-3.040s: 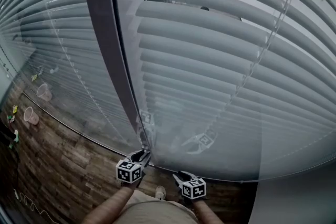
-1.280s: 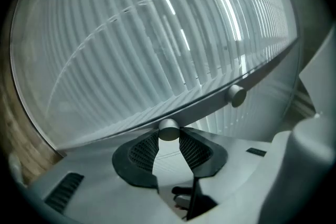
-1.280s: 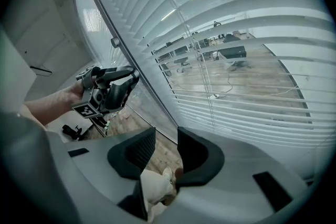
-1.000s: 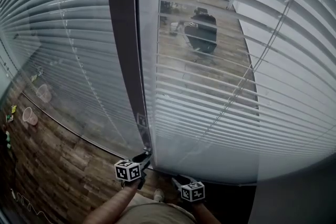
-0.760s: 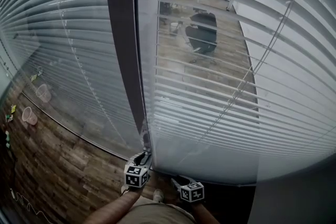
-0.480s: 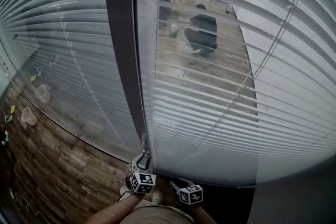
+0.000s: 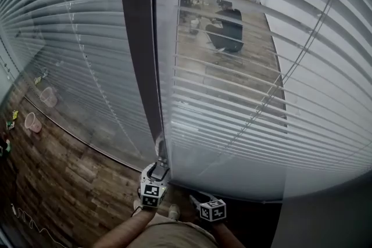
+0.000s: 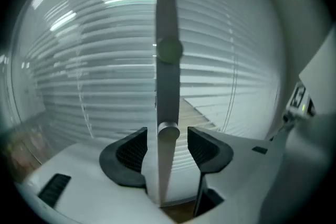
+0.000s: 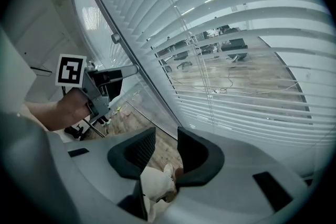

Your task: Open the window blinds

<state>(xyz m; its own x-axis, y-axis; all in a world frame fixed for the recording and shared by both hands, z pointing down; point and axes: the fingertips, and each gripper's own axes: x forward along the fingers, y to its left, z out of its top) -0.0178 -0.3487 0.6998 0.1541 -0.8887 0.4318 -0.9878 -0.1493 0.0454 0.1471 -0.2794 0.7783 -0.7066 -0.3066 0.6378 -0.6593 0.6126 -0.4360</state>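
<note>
The right-hand blind (image 7: 244,96) has its slats tilted flat, and a room shows between them. The left-hand blind (image 7: 64,38) stays closed beside the dark window post (image 7: 139,38). The blind's grey tilt wand (image 8: 168,60) hangs straight down, its lower end between the jaws of my left gripper (image 8: 167,147). Those jaws are opening, with a gap on each side of the wand. In the head view my left gripper (image 7: 156,174) points up at the post's foot. My right gripper (image 7: 197,201) hangs low beside it, jaws (image 9: 166,147) slightly apart and empty.
Two plastic cups (image 7: 48,96) (image 7: 33,122) lie on the wooden floor (image 7: 75,183) at the left, with a thin cord (image 7: 29,223) near the corner. A plain wall (image 7: 325,218) closes the right side. Beyond the glass stands a dark chair (image 7: 226,32).
The right-hand slats went from closed to tilted open. My left gripper has rolled so its marker cube faces me and has shifted right under the wand. The right gripper has stayed put.
</note>
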